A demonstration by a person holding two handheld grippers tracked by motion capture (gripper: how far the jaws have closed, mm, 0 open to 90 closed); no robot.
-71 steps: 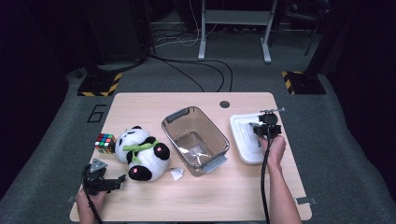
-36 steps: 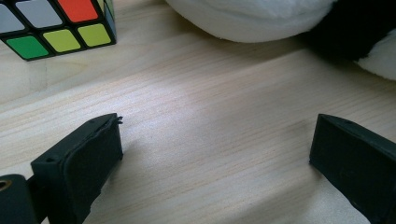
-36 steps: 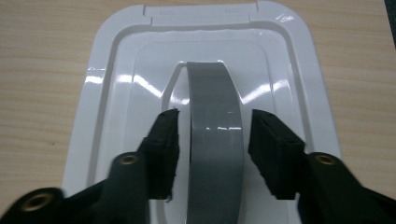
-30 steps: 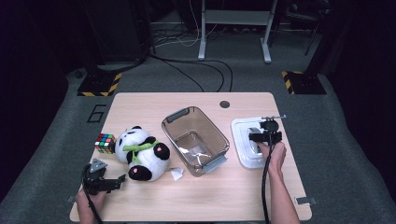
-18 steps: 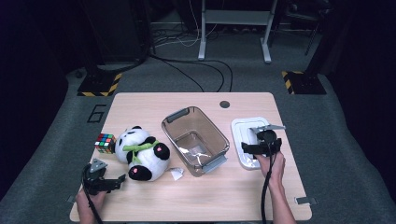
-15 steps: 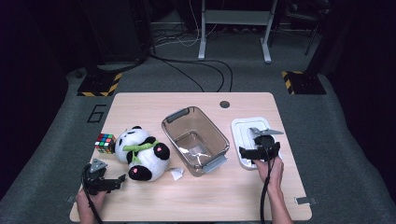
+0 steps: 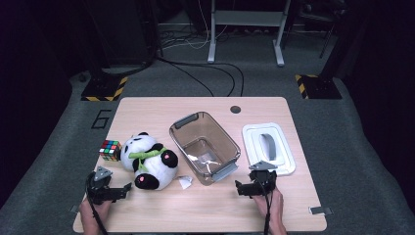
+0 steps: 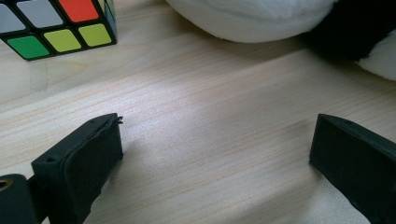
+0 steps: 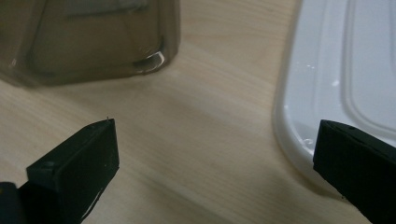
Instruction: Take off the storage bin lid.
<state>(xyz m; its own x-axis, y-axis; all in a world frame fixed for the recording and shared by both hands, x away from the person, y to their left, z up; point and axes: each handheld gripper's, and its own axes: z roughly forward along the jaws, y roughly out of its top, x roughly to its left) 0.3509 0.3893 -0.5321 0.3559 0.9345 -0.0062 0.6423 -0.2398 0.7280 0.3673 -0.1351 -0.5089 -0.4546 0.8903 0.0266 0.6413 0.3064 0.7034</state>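
A clear plastic bin [image 7: 205, 147] stands in the middle of the wooden table [image 7: 210, 215], with a white lid [image 7: 268, 148] lying flat to its right. A panda plush [image 7: 148, 160] and a colour cube [image 7: 110, 150] sit at the left. My right gripper [image 7: 254, 186] hovers near the front edge, just below the lid's near end. Its jaws have just been opening and stand open, with nothing between them. In the right gripper view the gripper [image 9: 215, 154] faces the gap between the bin's corner [image 9: 93, 37] and the lid [image 9: 345, 70]. My left gripper [image 7: 115, 190] rests open beside the panda [image 8: 289, 23], below the cube [image 8: 56, 23].
A small scrap of white paper [image 7: 185, 182] lies between the panda and the bin. A round hole [image 7: 235, 109] marks the table's far edge. Cables and a metal stand are on the floor beyond the table.
My right gripper has drawn back from over the white lid toward the near edge and a little left, and its jaws have widened. The left gripper has stayed put.
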